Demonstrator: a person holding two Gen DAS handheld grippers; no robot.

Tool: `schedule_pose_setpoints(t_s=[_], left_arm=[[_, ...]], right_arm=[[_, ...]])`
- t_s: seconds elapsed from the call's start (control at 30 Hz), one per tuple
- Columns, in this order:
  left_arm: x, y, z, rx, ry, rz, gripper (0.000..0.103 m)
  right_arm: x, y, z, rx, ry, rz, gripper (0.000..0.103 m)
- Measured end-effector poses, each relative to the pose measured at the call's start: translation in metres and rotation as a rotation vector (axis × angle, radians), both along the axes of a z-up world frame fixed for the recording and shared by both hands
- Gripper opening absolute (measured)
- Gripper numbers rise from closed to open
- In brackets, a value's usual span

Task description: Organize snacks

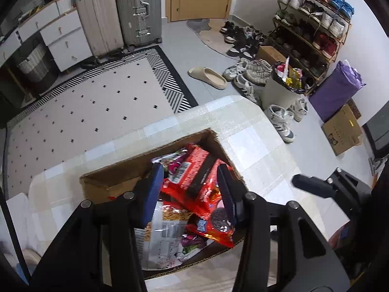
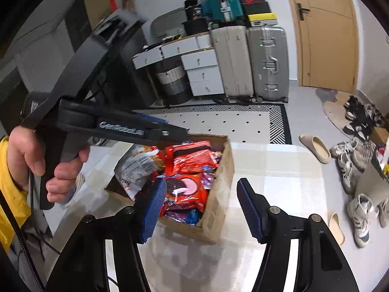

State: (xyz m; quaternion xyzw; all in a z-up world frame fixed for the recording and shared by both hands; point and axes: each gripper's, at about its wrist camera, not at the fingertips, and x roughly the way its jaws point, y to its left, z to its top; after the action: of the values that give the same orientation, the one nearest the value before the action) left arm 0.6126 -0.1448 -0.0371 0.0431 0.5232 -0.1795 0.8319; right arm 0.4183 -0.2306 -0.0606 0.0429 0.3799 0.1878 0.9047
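Starting at the left of the right wrist view, we see a hand (image 2: 41, 160) in a yellow sleeve (image 2: 9, 194) wrapped around the handle of the left gripper (image 2: 170, 132), whose fingers reach out over the cardboard box (image 2: 218, 204). From its own camera, the left gripper (image 1: 189, 189) hangs above the box (image 1: 114, 180) with its blue pads (image 1: 153, 192) apart; a red snack bag (image 1: 192, 177) lies in the gap below them, and we cannot tell whether the pads touch it.

The box sits on a pale checked table (image 2: 274, 170), and the snacks are all inside it: a white and clear packet (image 2: 136, 170) at the left side, a red bag with a dark stripe (image 2: 192, 157) in the middle, a red cookie packet (image 2: 184, 189) nearer us, and small purple wrapped sweets (image 2: 180, 215) at the near corner.

Moving right, the right gripper (image 2: 201, 209) has its jaws spread wide with nothing between the pads; the near right wall of the box lies in the gap, and the left pad (image 2: 153, 211) overlaps the cookie packet in view. In the left wrist view only a dark fingertip of the right gripper (image 1: 313, 185) shows over the table (image 1: 262, 146).

Further right, on the floor, a beige slipper (image 2: 316, 148) and a heap of sneakers (image 2: 352, 160) lie beside the table.
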Motion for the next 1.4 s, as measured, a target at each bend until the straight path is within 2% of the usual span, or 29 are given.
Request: schedule_pose_setpoints(t_s=[0.1,0.17,0.3,0.4,0.43,0.47,0.57,0.63,0.7,0.8,0.87,1.0,1.13,1.23,1.4], left_arm=[[-0.009,0.011,0.009,-0.022,-0.023,0.036,0.043],[-0.021,0.02,0.02,-0.032,-0.051,0.076,0.048],[-0.059,0.04,0.053,-0.022,-0.154,0.123,0.048],[-0.098,0.053,0.088,-0.036,-0.238,0.16,0.048],[-0.113,0.058,0.099,-0.038,-0.275,0.179,0.051],[-0.134,0.063,0.112,-0.032,-0.323,0.201,0.06],[-0.187,0.08,0.14,-0.047,-0.432,0.237,0.072],[-0.23,0.092,0.159,-0.094,-0.505,0.251,0.073],[-0.268,0.102,0.174,-0.131,-0.563,0.253,0.079],[-0.32,0.114,0.189,-0.129,-0.63,0.288,0.087],[-0.354,0.124,0.194,-0.143,-0.669,0.326,0.103],[-0.42,0.151,0.19,-0.165,-0.772,0.394,0.102],[-0.466,0.168,0.163,-0.135,-0.793,0.433,0.102],[-0.49,0.175,0.13,-0.125,-0.789,0.456,0.102],[-0.503,0.167,0.061,-0.023,-0.795,0.456,0.102]], right_arm=[[-0.013,-0.008,0.016,0.026,-0.031,-0.026,0.062],[-0.024,-0.012,0.032,0.041,-0.056,-0.029,0.062],[-0.054,-0.009,0.073,0.034,-0.133,-0.032,0.062],[-0.083,-0.003,0.107,0.047,-0.199,-0.027,0.074],[-0.097,-0.001,0.12,0.056,-0.231,-0.019,0.081],[-0.108,0.002,0.129,0.055,-0.254,-0.013,0.083],[-0.137,0.015,0.155,0.039,-0.305,-0.002,0.085],[-0.158,0.023,0.167,0.035,-0.338,-0.005,0.09],[-0.185,0.026,0.181,0.061,-0.39,0.001,0.095],[-0.215,0.03,0.196,0.1,-0.431,0.012,0.1],[-0.238,0.03,0.204,0.124,-0.46,0.003,0.102],[-0.278,0.033,0.2,0.127,-0.524,-0.005,0.102],[-0.307,0.034,0.175,0.067,-0.565,-0.046,0.102],[-0.328,0.042,0.141,0.027,-0.592,-0.055,0.102],[-0.344,0.057,0.078,-0.118,-0.66,-0.088,0.102]])
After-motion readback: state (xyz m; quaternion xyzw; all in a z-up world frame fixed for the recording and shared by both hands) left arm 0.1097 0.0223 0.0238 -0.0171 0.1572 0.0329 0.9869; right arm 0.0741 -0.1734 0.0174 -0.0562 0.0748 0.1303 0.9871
